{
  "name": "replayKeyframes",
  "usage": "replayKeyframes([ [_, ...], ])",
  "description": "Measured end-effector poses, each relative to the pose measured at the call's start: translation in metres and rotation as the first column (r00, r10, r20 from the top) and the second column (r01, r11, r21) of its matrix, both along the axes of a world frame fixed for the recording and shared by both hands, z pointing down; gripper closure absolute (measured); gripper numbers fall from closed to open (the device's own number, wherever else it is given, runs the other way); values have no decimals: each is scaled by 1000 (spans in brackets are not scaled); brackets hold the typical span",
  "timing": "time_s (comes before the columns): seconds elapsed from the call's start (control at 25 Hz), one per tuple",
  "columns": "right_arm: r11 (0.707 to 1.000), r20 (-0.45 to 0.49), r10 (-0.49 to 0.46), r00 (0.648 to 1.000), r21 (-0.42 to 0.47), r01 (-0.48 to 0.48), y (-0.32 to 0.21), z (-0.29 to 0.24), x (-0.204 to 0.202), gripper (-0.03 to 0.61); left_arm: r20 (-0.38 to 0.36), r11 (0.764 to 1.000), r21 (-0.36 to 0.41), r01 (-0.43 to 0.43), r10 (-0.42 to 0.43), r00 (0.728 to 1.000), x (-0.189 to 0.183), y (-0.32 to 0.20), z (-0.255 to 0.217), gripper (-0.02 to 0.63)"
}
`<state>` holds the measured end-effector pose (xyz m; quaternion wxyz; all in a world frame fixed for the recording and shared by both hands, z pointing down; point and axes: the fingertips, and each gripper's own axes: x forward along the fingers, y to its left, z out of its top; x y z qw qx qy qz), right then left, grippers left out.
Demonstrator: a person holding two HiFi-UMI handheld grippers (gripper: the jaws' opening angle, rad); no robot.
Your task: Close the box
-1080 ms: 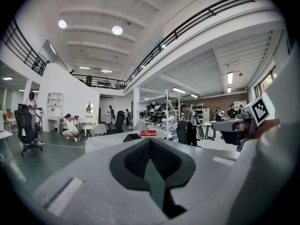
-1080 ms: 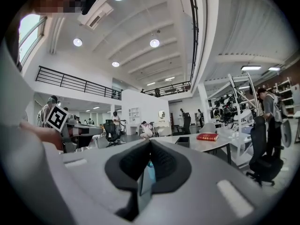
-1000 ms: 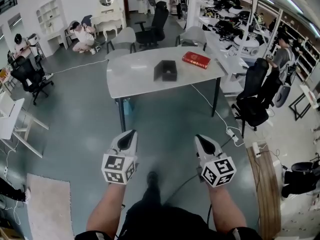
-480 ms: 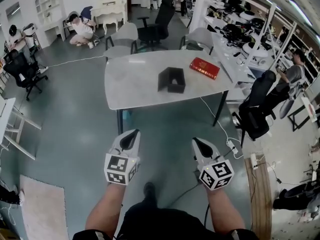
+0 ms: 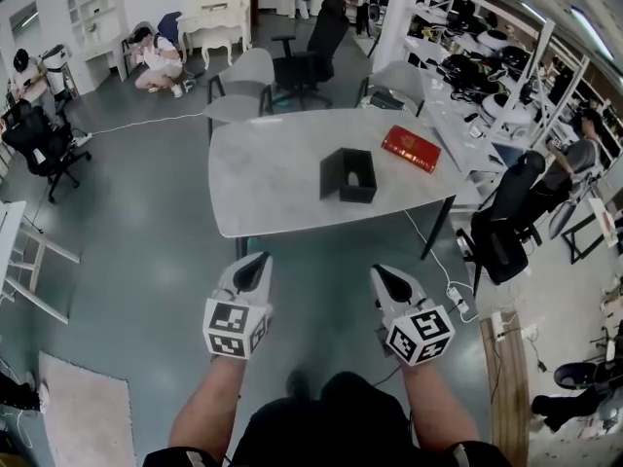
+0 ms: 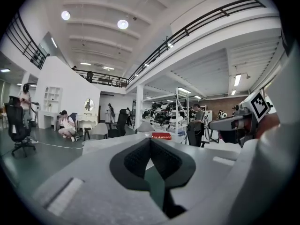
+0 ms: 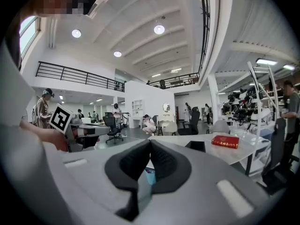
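Observation:
A black box [image 5: 348, 175] stands open-topped on a pale grey table [image 5: 263, 173], with a red book [image 5: 411, 148] to its right. Both grippers hang over the floor, well short of the table's near edge. My left gripper [image 5: 255, 260] is shut and holds nothing. My right gripper [image 5: 383, 272] is likewise shut and empty. In the right gripper view the box [image 7: 196, 146] and the book [image 7: 225, 141] show beyond the closed jaws, far off. In the left gripper view only the book [image 6: 161, 135] shows on the table [image 6: 108, 142]; the box is hidden behind the jaws.
Grey and black office chairs [image 5: 321, 42] stand behind the table, another black chair [image 5: 501, 227] at its right end. A cable and power strip [image 5: 456, 300] lie on the floor at right. People sit and stand in the background. Shelving fills the right side.
The table, box and book have come nearer and slid down the head view as the person walks towards them. Both grippers stay shut, side by side.

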<state>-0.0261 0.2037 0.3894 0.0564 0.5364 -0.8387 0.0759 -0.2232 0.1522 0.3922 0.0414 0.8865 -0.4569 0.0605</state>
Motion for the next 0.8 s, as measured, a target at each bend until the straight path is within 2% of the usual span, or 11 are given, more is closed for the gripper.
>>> replayKeyframes([
  [0.24,1000,16,18,1000,13,-18,-28,-4,5,577,-6,1000,10,-23,23,1000,5,-23,-9,604],
  [0.56,999,58,19,998,-35,-17,-72,17,14,577,30,999,-11,-36,36,999,18,-56,-3,604],
  [0.8,998,74,17,997,-67,-12,-129,38,48,577,42,999,-39,-15,17,999,48,-113,15,604],
])
